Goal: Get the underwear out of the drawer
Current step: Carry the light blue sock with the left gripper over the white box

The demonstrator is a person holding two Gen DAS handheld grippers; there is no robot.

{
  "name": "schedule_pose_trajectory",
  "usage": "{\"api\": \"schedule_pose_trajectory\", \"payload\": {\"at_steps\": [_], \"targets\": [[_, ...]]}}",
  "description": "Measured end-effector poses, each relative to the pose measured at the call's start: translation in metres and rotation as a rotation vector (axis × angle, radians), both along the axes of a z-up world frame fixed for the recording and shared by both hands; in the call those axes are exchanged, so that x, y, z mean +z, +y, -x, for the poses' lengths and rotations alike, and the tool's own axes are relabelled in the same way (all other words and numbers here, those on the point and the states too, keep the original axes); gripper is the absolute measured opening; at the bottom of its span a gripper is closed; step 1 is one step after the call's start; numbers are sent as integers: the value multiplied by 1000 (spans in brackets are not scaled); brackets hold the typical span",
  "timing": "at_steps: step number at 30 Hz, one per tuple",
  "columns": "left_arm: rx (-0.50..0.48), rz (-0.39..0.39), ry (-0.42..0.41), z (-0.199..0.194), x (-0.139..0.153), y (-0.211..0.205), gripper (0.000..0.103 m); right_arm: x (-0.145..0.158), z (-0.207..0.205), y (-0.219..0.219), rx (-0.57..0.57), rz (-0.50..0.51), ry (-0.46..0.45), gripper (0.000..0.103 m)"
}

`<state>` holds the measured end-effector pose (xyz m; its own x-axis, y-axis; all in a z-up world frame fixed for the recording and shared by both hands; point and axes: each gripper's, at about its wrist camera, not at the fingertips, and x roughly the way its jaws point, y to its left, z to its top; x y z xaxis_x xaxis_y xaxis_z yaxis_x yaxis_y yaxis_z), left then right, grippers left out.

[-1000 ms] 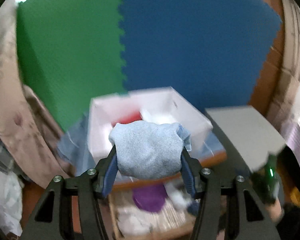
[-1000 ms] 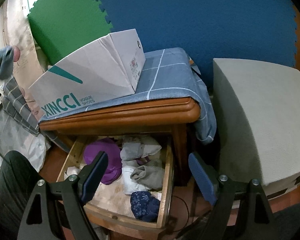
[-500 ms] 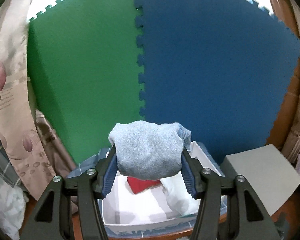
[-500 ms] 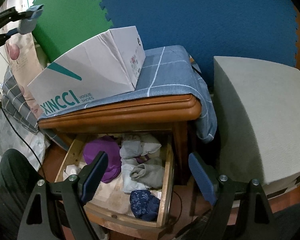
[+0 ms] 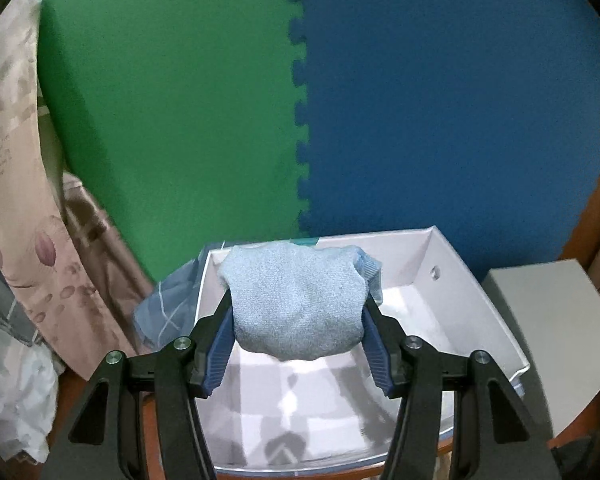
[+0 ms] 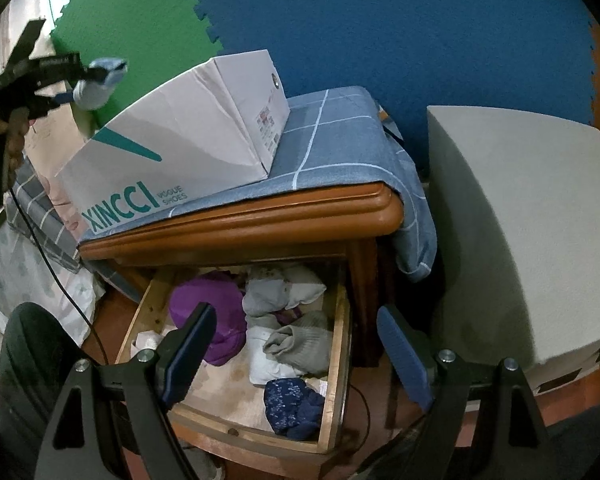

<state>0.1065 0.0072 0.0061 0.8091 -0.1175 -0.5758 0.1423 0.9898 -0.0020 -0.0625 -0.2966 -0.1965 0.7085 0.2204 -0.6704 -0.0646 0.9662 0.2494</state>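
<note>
A bundled light blue piece of underwear (image 5: 296,312) is clamped between the blue pads of my left gripper (image 5: 296,306), which is shut on it. It hangs above the open white shoe box (image 5: 496,320). The right wrist view shows that same left gripper (image 6: 96,82) at the upper left, over the box's (image 6: 188,148) left end. My right gripper (image 6: 294,316) stands open with nothing between its fingers, above the open wooden drawer (image 6: 336,360). In the drawer lie a purple garment (image 6: 216,320), grey (image 6: 300,344) and white ones, and a navy patterned one (image 6: 292,404).
The box stands on a wooden nightstand (image 6: 260,224) covered by a blue checked cloth (image 6: 340,140). A grey block (image 6: 520,220) sits to its right. Green and blue foam mats (image 5: 420,100) line the wall. A floral curtain (image 5: 16,200) hangs at the left. A dark-clothed knee (image 6: 32,360) is at lower left.
My left gripper has carried the blue underwear to the right, and it now hangs over the shoe box. The right gripper and the drawer's contents have not moved.
</note>
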Motion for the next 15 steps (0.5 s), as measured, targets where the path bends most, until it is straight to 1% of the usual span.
{"api": "schedule_pose_trajectory", "payload": {"at_steps": [5,8,11,15], "targets": [[6,-6,47,-7,-15,9,53,0,0,2,2,6,1,85],[5,3,98,-13,-24,14,53,0,0,3,6,10,-1,85],[8,-15,121,-16,-32,14,53,0,-1,2,3,4,2,85],[-2,-36,173,-23,-45,9,53,0,0,3,12,5,0,85]]}}
